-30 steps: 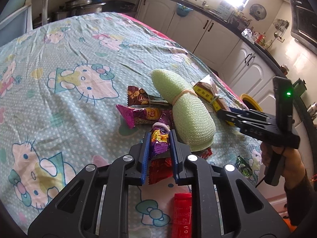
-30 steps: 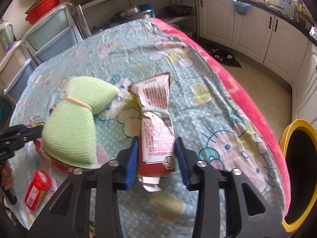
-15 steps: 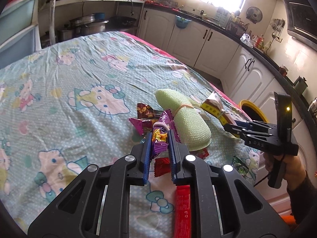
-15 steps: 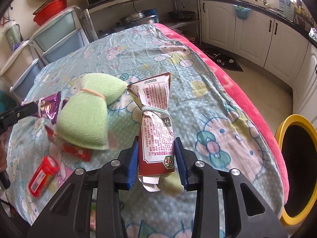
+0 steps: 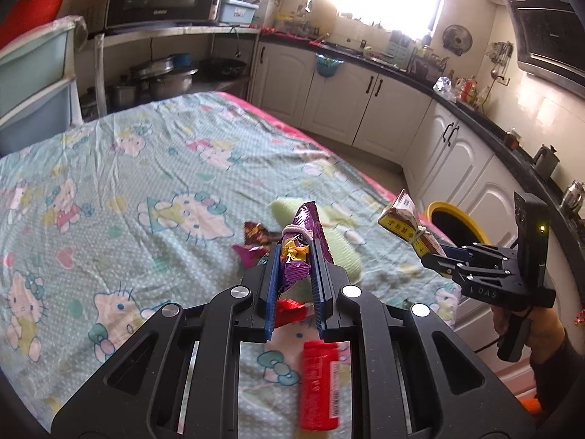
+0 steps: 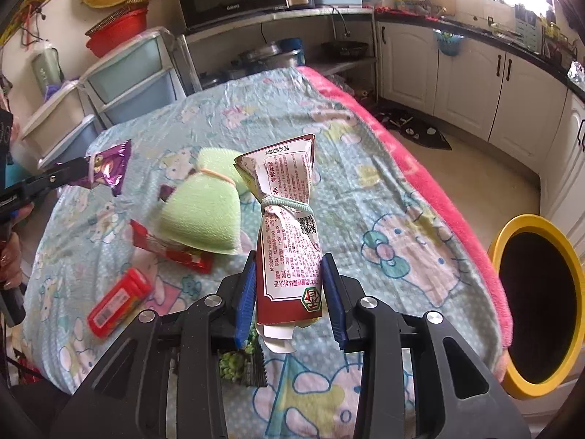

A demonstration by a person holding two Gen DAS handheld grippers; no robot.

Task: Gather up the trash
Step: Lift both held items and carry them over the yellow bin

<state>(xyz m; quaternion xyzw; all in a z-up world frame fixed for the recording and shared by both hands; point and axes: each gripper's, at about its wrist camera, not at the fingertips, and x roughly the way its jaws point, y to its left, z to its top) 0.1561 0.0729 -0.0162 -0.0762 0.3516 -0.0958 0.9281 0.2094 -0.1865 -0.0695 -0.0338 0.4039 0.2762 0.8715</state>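
My left gripper [image 5: 295,247] is shut on a purple snack wrapper [image 5: 299,247] tied with a band and holds it above the table; it also shows in the right wrist view [image 6: 108,168]. My right gripper [image 6: 289,274] is shut on a red and white snack bag [image 6: 290,234] tied with a green band, lifted off the cloth; the bag shows in the left wrist view [image 5: 407,226]. A yellow-rimmed trash bin [image 6: 537,307] stands on the floor to the right of the table.
On the Hello Kitty tablecloth [image 6: 365,190] lie a green sponge [image 6: 204,212], a red wrapper [image 6: 172,250], a small red container [image 6: 117,301], a green packet [image 6: 237,362] and other wrappers [image 5: 256,241]. White cabinets [image 6: 464,84] line the right wall.
Both grippers have risen off the table with their wrappers. The views now look more level across the kitchen.
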